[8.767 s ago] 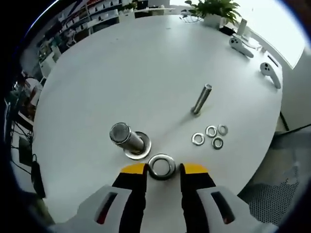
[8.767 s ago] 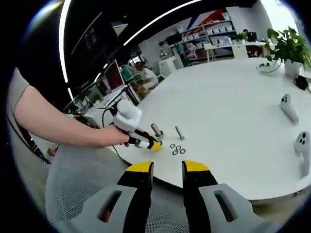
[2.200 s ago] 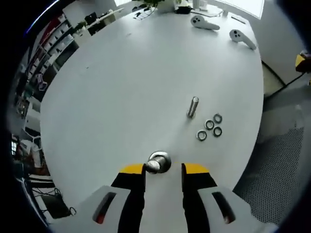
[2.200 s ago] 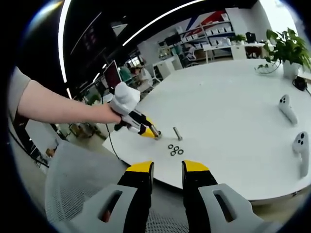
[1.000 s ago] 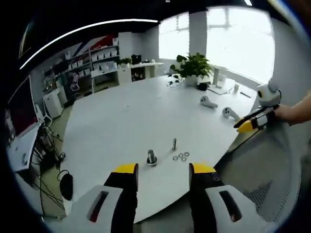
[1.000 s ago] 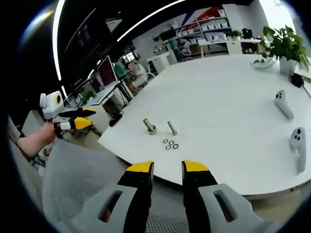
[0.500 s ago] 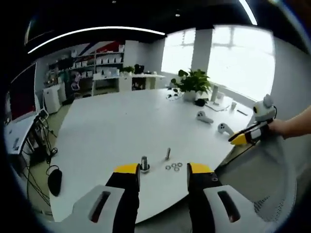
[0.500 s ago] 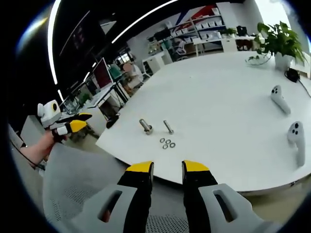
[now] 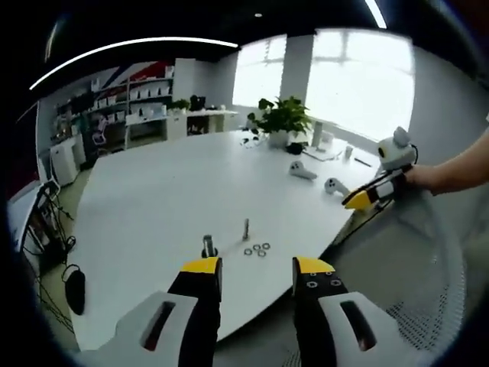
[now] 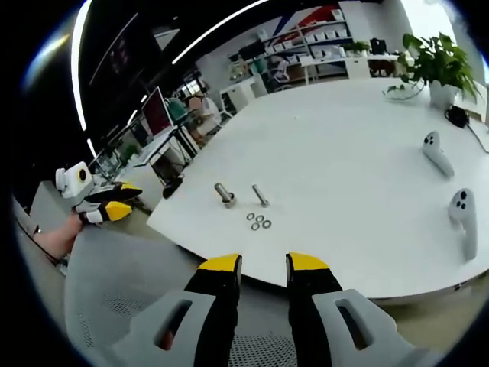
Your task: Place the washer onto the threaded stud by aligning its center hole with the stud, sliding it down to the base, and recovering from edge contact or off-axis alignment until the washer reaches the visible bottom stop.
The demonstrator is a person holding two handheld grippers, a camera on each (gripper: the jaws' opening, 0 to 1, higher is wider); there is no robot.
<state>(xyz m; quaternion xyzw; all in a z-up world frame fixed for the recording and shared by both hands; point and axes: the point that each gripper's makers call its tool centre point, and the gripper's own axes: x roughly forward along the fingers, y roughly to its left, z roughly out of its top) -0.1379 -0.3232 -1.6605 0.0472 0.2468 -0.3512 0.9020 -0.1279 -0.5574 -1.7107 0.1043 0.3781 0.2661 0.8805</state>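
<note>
Both grippers are held off the table (image 9: 153,206), clear of its near edge, nothing between the jaws.

Left gripper (image 9: 248,267): jaws apart with a moderate gap, holding nothing. Straight ahead of it, near the table edge, the stud (image 9: 208,246) stands upright with the washer (image 9: 209,253) around its foot; at this range I cannot tell whether it sits fully on the bottom stop. Just right of the stud a bolt (image 9: 246,228) stands upright, and four small washers (image 9: 257,249) lie in a loose cluster beside the bolt, closer to the jaws. Two white controllers (image 9: 302,171) lie far ahead to the right, a potted plant (image 9: 280,122) beyond them.

Right gripper (image 10: 262,264): jaws apart by a narrow gap, empty. In its own view the stud (image 10: 223,194) is ahead and slightly left, the bolt (image 10: 260,196) beside it, the small washers (image 10: 259,222) nearer. The left gripper (image 10: 121,207) shows at the far left, off the table, in the person's hand (image 10: 57,237). In the left gripper view, the right gripper (image 9: 361,200) shows at the right, also off the table.
</note>
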